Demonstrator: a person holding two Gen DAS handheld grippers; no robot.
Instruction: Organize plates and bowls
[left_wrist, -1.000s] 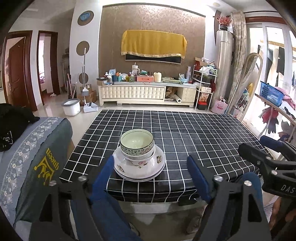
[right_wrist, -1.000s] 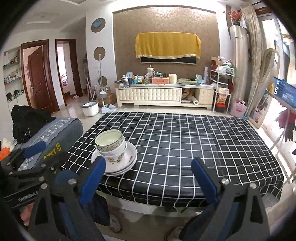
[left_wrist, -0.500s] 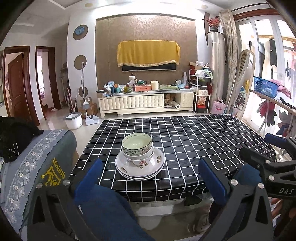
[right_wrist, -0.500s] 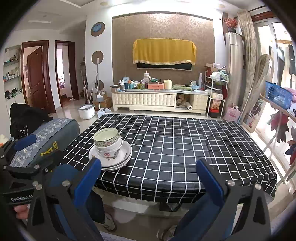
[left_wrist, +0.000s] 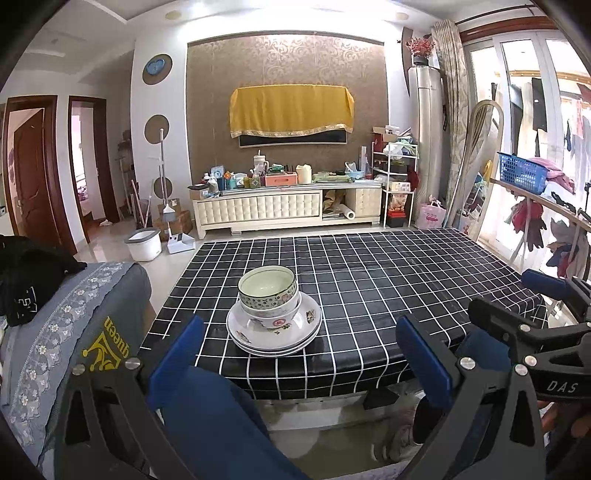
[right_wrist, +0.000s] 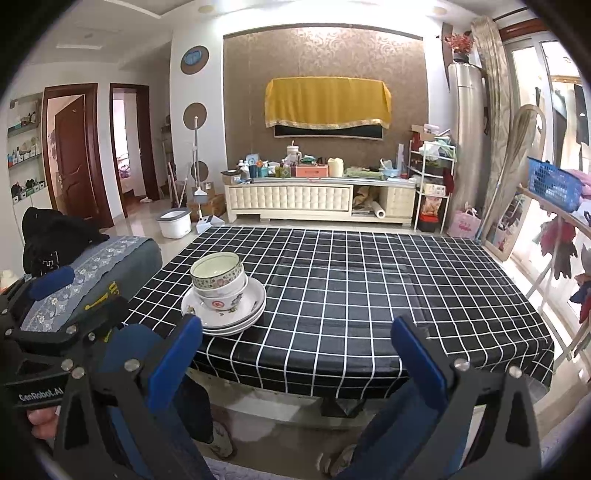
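Two nested bowls (left_wrist: 267, 293) sit on a stack of white floral plates (left_wrist: 273, 330) near the front left of the black checked table (left_wrist: 388, 288). The same bowls (right_wrist: 218, 277) and plates (right_wrist: 225, 310) show in the right wrist view. My left gripper (left_wrist: 299, 347) is open and empty, held off the table's front edge, level with the stack. My right gripper (right_wrist: 297, 350) is open and empty, also in front of the table edge, right of the stack. Each gripper shows at the edge of the other's view.
A grey embroidered cushion (left_wrist: 66, 332) with black clothing on it lies left of the table. A TV cabinet (left_wrist: 288, 206) with clutter stands at the far wall. A drying rack with a blue basket (left_wrist: 524, 177) is at the right. My legs are below the table edge.
Both grippers have drawn back from the table and tilted up, so the stack looks smaller and farther. The bowls and plates have not moved.
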